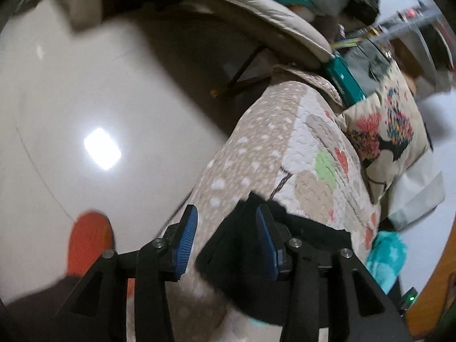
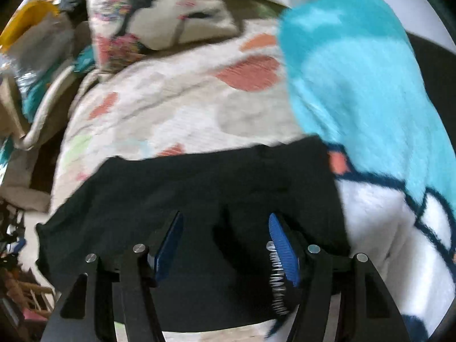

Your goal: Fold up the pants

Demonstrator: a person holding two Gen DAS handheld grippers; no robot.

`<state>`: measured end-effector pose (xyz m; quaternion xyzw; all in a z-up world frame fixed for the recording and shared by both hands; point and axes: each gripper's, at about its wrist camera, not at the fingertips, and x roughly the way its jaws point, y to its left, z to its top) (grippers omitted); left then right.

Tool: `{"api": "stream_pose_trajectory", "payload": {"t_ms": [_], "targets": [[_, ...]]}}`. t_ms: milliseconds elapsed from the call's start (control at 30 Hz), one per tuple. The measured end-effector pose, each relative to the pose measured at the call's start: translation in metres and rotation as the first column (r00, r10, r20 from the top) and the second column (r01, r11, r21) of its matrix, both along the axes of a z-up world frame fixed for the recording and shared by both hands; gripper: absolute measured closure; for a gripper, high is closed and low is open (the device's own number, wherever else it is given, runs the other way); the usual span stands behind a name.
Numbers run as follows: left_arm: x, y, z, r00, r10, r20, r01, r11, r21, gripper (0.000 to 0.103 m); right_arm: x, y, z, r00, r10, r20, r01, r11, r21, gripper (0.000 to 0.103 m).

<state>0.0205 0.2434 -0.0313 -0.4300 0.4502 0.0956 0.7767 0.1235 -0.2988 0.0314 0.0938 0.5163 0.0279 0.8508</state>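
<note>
The black pants (image 2: 199, 182) lie flat on a quilted bedspread (image 2: 176, 108) with heart patches. In the left wrist view their corner (image 1: 236, 245) hangs at the bed's edge. My left gripper (image 1: 226, 213) is open and empty, its blue pads astride that corner of the pants. My right gripper (image 2: 225, 222) is open and empty, low over the black fabric near its front edge. Both views are motion-blurred.
A turquoise fleece blanket (image 2: 356, 71) lies right of the pants. A floral pillow (image 2: 159, 8) sits at the far side of the bed. Shiny pale floor (image 1: 85, 99) lies left of the bed, with an orange slipper (image 1: 88, 242) on it. Piled bedding (image 1: 256, 14) lies beyond.
</note>
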Motion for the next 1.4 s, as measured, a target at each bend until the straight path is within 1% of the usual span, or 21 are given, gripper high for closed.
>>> {"api": "stream_pose_trajectory", "payload": {"t_ms": [33,100,200,267,400,467,500,667,767,800,867,1033,1133,1167,1200,1300,1400], "targets": [[-0.006,0.0,-0.004,1.0,0.013,-0.004,-0.013,1.0,-0.024,0.061,0.0,0.007,0.003,1.0,0.024,0.009,-0.024,1.0,0.0,0.036],[-0.014,-0.005,-0.009,1.0,0.025,-0.008,-0.025,0.999,-0.043,0.061,-0.002,0.024,0.008,0.996,0.086,0.02,-0.086,0.996,0.001,0.035],[-0.021,-0.017,-0.009,1.0,0.014,0.009,-0.014,0.999,-0.036,0.061,-0.007,0.052,0.008,0.986,0.167,0.023,-0.167,0.986,-0.002,0.035],[-0.023,-0.023,-0.009,1.0,-0.003,0.021,0.003,1.0,-0.022,0.059,-0.012,0.068,0.005,0.976,0.217,0.02,-0.217,0.976,0.0,0.035],[-0.019,-0.033,-0.007,1.0,-0.028,0.01,0.028,0.998,0.053,0.058,-0.022,0.098,0.001,0.953,0.303,0.002,-0.303,0.953,-0.004,0.035],[-0.017,-0.037,-0.007,0.999,-0.034,-0.017,0.036,0.994,0.104,0.058,-0.025,0.113,-0.002,0.94,0.34,-0.009,-0.34,0.94,-0.014,0.035],[-0.016,-0.037,-0.008,0.999,-0.039,-0.023,0.042,0.993,0.115,0.058,-0.026,0.12,-0.004,0.934,0.356,-0.016,-0.356,0.934,-0.018,0.035],[-0.014,-0.042,-0.021,0.997,-0.06,-0.055,0.064,0.996,0.069,0.058,-0.021,0.165,-0.009,0.895,0.444,-0.047,-0.445,0.895,-0.015,0.034],[-0.012,-0.048,-0.025,0.994,-0.08,-0.071,0.086,0.992,0.088,0.058,-0.013,0.203,-0.011,0.837,0.543,-0.067,-0.542,0.84,0.021,0.034],[-0.011,-0.05,-0.025,0.994,-0.086,-0.075,0.093,0.99,0.101,0.058,-0.009,0.22,-0.01,0.811,0.581,-0.07,-0.581,0.813,0.026,0.034],[-0.008,-0.053,-0.028,0.993,-0.092,-0.08,0.1,0.989,0.112,0.058,-0.005,0.245,-0.008,0.772,0.631,-0.07,-0.632,0.775,0.014,0.034],[-0.003,-0.055,-0.044,0.99,-0.095,-0.107,0.099,0.994,0.036,0.058,0.006,0.308,-0.008,0.665,0.741,-0.094,-0.746,0.666,-0.03,0.034],[-0.003,-0.057,-0.048,0.991,-0.086,-0.106,0.089,0.996,0.024,0.058,0.009,0.339,-0.012,0.603,0.788,-0.124,-0.797,0.602,-0.05,0.034],[-0.003,-0.058,-0.049,0.991,-0.084,-0.105,0.087,0.996,0.023,0.058,0.009,0.35,-0.013,0.577,0.805,-0.135,-0.816,0.576,-0.054,0.034],[-0.003,-0.058,-0.049,0.992,-0.079,-0.101,0.082,0.996,0.02,0.058,0.008,0.362,-0.016,0.54,0.828,-0.149,-0.841,0.537,-0.065,0.034],[-0.003,-0.057,-0.052,0.994,-0.06,-0.097,0.06,0.998,0.003,0.058,0.01,0.387,-0.025,0.471,0.863,-0.182,-0.882,0.465,-0.076,0.034],[-0.004,-0.057,-0.053,0.994,-0.048,-0.095,0.048,0.999,0.002,0.057,0.018,0.405,-0.038,0.446,0.869,-0.214,-0.895,0.439,-0.084,0.034]]}}
